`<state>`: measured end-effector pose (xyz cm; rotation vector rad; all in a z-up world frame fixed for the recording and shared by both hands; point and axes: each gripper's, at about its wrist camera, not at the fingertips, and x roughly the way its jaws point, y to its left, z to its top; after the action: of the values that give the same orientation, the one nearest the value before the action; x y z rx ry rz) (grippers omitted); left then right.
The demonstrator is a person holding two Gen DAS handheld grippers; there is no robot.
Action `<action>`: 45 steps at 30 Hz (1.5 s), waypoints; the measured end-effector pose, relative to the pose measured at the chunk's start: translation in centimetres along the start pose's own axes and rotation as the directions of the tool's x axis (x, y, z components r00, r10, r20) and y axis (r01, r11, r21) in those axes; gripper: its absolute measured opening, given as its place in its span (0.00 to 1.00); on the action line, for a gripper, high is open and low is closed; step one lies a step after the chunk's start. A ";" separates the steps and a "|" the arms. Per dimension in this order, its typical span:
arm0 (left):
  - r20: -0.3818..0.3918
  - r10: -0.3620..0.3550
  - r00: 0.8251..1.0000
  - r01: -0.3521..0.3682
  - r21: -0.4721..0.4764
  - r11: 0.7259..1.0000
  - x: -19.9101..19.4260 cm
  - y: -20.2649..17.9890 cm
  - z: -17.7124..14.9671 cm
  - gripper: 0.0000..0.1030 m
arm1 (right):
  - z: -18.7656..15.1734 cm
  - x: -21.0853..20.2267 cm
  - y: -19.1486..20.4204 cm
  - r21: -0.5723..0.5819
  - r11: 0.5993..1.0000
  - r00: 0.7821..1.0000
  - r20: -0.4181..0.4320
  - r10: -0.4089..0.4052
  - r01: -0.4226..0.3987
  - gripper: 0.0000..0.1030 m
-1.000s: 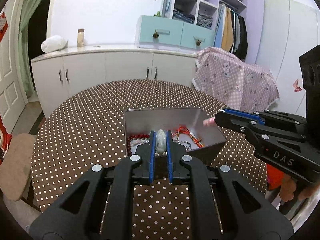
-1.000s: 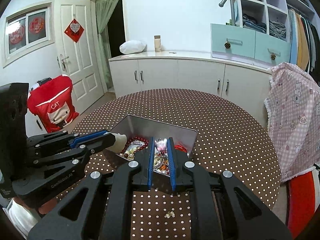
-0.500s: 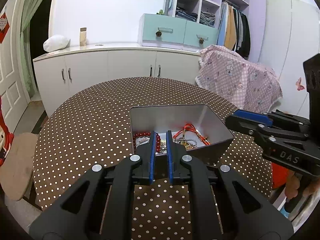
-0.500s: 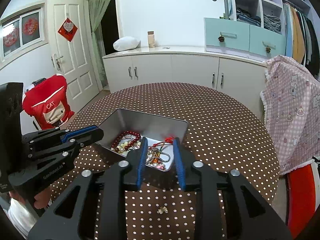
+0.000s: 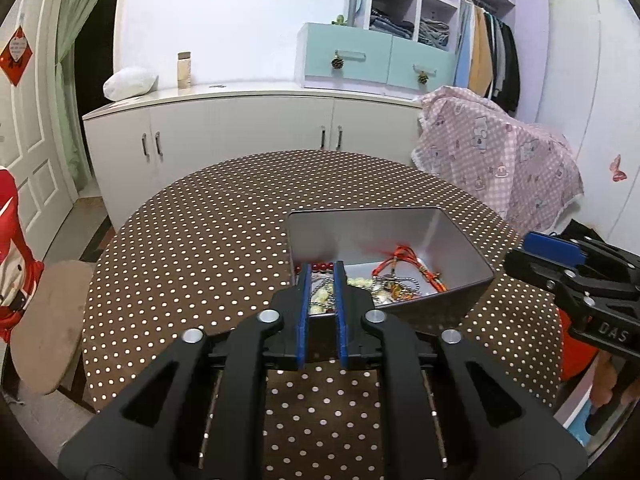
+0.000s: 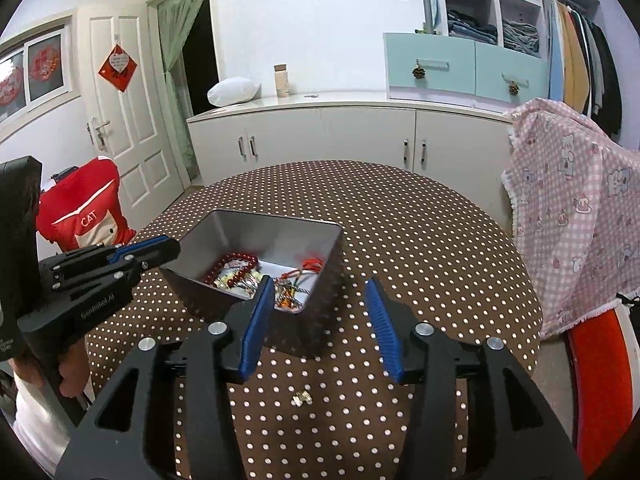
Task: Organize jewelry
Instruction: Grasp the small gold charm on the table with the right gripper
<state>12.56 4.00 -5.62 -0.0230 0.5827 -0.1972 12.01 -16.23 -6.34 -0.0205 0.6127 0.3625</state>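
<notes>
My left gripper [image 5: 321, 274] has just been parting its jaws; the blue pads stand a narrow gap apart with nothing pinched between them, poised over the near wall of the metal tin [image 5: 460, 236]. My right gripper [image 6: 320, 286] has also just been spreading — its pads are wide apart and empty, straddling the tin's near corner without touching it. The tin sits on the round table with the brown polka-dot cloth [image 6: 420, 240], and the jewelry is heaped inside it: a red bead bracelet [image 6: 236, 260], pale beads [image 5: 356, 282], silvery chains and a red-orange cord [image 5: 404, 256], all tangled together. One small gold piece [image 6: 302, 398] lies on the cloth outside the tin — just below my right gripper's pads in the right wrist view.
</notes>
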 end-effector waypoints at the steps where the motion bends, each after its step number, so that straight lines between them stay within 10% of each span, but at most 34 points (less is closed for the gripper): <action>1: 0.004 0.002 1.000 -0.002 -0.004 1.000 -0.1 0.1 0.0 0.62 | -0.2 0.0 -0.1 0.003 1.000 1.000 -0.003 -0.003 0.003 0.47; 2: 0.029 0.001 1.000 0.000 -0.015 1.000 -0.4 0.2 0.0 0.75 | -0.4 -0.1 -0.2 0.005 1.000 1.000 -0.006 -0.005 0.005 0.48; 24: -0.058 0.028 0.998 -0.037 -0.151 0.988 2.2 2.6 -0.2 0.74 | -6.4 2.1 0.2 -0.004 1.000 0.989 -0.145 0.022 -0.022 0.48; 32: -0.091 -0.052 0.995 0.040 -0.129 0.991 2.9 1.6 0.4 0.30 | -6.4 2.5 1.6 -0.077 0.996 0.990 -0.137 0.025 -0.036 0.18; 45: -0.127 -0.030 0.991 0.013 -0.127 0.992 3.2 2.0 0.8 0.15 | -5.2 2.1 0.4 -0.036 0.998 0.992 -0.117 0.042 -0.046 0.11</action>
<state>15.93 5.34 -6.87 -0.1395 0.7235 -0.1838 10.54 -15.82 -11.71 -0.0655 0.7222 0.4179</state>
